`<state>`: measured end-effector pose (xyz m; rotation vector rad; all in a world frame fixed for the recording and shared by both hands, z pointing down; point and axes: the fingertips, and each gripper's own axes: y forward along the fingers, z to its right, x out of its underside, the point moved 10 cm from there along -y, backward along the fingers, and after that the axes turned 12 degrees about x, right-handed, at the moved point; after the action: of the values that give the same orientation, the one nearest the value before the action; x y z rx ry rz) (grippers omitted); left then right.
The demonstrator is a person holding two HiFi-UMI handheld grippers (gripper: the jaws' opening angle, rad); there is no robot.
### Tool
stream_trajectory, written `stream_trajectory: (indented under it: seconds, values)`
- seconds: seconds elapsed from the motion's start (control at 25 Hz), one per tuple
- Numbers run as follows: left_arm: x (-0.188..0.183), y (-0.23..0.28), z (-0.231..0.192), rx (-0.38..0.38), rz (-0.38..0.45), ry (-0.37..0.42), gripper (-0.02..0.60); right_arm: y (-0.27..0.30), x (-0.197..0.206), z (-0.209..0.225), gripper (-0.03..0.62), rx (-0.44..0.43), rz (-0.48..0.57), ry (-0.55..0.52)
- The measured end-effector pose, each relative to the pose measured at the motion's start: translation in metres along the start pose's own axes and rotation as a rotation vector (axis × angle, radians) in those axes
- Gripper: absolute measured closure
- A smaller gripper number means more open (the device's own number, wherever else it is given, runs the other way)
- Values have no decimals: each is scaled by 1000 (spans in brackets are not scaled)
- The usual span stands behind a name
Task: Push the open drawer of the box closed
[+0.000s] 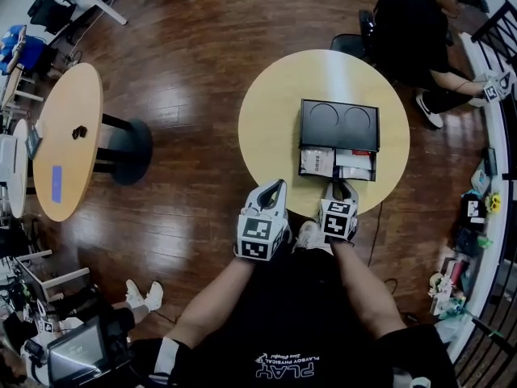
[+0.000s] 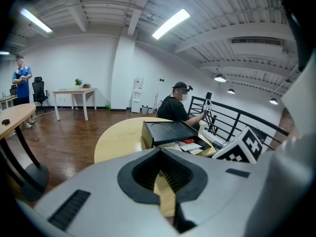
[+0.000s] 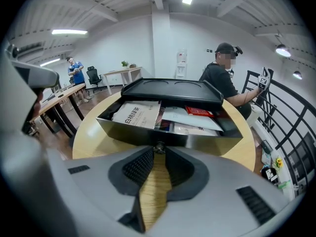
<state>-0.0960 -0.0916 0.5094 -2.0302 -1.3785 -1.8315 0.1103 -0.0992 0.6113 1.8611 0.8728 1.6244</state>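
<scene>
A black box stands on a round yellow table, its drawer pulled out toward me and filled with papers. In the right gripper view the drawer's front wall fills the middle, with a small knob at its centre. My right gripper has its jaws closed around that knob at their tips; in the head view it touches the drawer front. My left gripper hovers at the table's near edge, left of the drawer, shut and empty. From it the box shows ahead to the right.
A person in black sits at the table's far right side. A second round table stands to the left on the wooden floor. A black railing runs along the right.
</scene>
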Motion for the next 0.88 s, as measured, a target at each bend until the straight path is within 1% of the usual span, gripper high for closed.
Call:
stream_trajectory:
  seconds: [0.24,0.36,0.6,0.68,0.8,0.88]
  values:
    - [-1,1,-2,-12,-3,-2,584,5,-5,1,516,-9,8,-1]
    - [1,-1,-2,-19,-8,-15,584,8,-8,3,516,-14,11,-6]
    - [8,0,2,-11,-30,-33,584,18,-23,8,516,-22,32,-16]
    - [6,1,2,-12,-25,-33,584,24,-28,11,516,-21,48,-24]
    - [1,1,-2,-21,-10,-26,584,29,-33,12,516,-24,29,-33]
    - [-1,1,-6,-31,-1,-29,584,32,-37,14,515,-23,35,-40]
